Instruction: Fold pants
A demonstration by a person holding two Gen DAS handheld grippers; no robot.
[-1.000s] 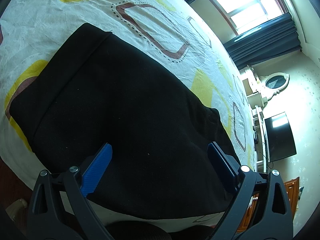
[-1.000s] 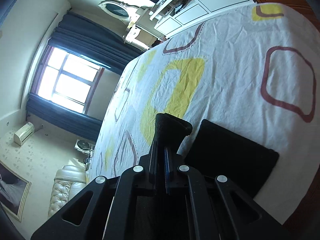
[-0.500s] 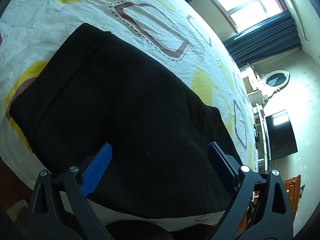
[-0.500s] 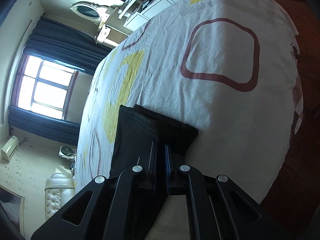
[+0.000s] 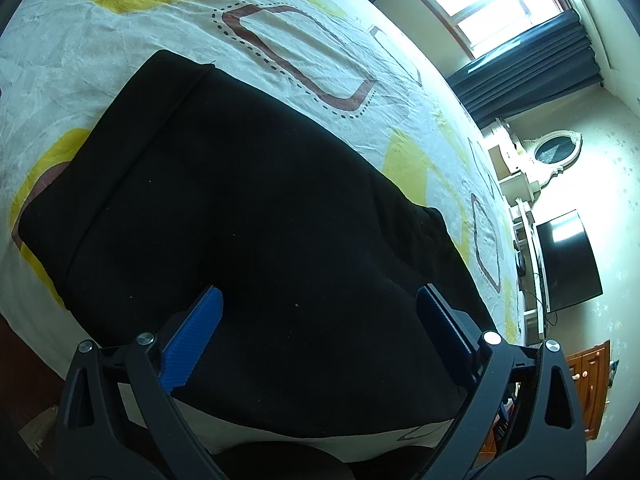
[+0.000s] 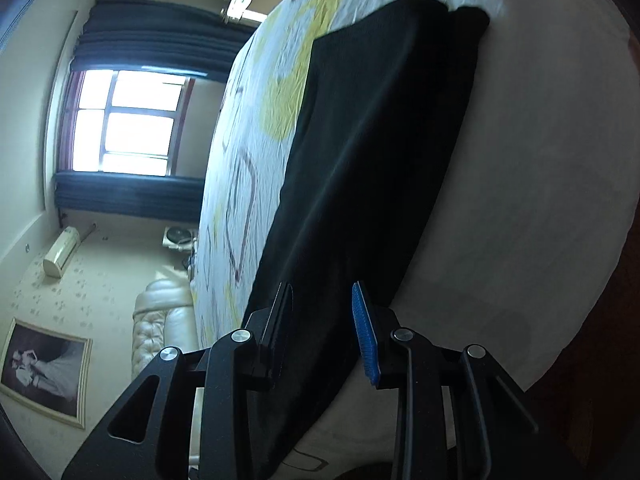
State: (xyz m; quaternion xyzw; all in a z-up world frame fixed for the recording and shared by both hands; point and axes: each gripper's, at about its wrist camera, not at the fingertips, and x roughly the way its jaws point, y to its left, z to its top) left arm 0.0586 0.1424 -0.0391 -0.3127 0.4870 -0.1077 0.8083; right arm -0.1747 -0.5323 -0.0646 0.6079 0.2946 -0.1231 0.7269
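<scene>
You're letting go: right gripper [image 6: 320,320] jaws opening, black pants [image 5: 256,216] between, unpinched. Left gripper [image 5: 316,328] hovering wide apart, empty. Pants lying folded lengthwise on bedsheet [image 5: 304,28]; crosswise folds likely remaining.

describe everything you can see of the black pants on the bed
The black pants are plain dark fabric, soft and matte, lying flat on the patterned bedsheet near the bed's edge. A wide band-like strip runs along their far end. In the right wrist view they stretch away as a long, narrow shape. Both grippers hover over them; the right gripper is opening, its pads not pressing the cloth.
</scene>
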